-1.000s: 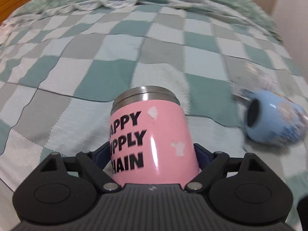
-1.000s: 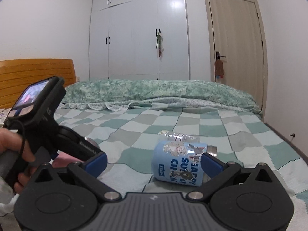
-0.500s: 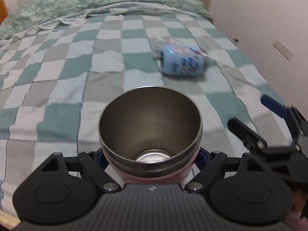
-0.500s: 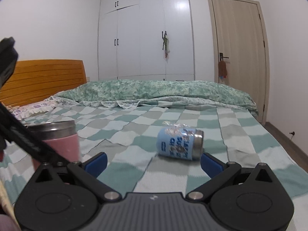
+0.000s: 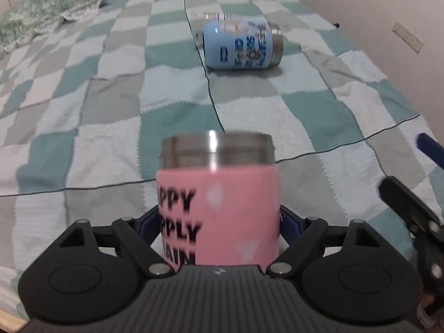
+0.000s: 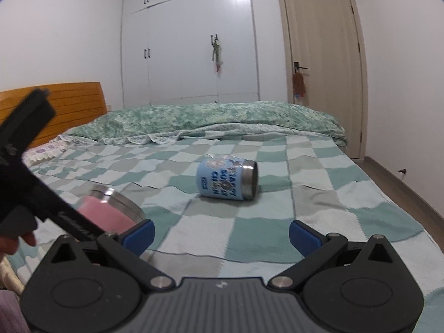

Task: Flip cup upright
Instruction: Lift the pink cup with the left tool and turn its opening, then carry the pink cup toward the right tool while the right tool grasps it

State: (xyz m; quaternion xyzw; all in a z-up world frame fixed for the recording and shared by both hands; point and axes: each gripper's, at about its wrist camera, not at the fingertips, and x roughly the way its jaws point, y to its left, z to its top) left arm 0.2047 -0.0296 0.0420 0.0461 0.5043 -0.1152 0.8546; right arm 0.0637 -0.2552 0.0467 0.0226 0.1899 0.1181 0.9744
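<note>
My left gripper [image 5: 219,224] is shut on a pink steel cup [image 5: 222,205] with black lettering, its steel rim up, held close above the bed. In the right wrist view the pink cup [image 6: 108,213] shows tilted at lower left. A light blue steel cup [image 5: 241,45] lies on its side further up the bed, mouth to the right; it also shows in the right wrist view [image 6: 227,179]. My right gripper [image 6: 220,234] is open and empty, well short of the blue cup; one of its fingers [image 5: 408,202] shows at the right edge of the left wrist view.
The bed is covered by a green, grey and white checked blanket [image 6: 319,194], with a folded green quilt [image 6: 194,116] at its far end. A wooden headboard [image 6: 69,102] stands at left. A white wardrobe [image 6: 188,41] and a door [image 6: 322,63] are behind.
The pink cup has turned in my left gripper from showing its open mouth to showing its side with the rim up. The right gripper has drawn back; the blue cup looks farther away.
</note>
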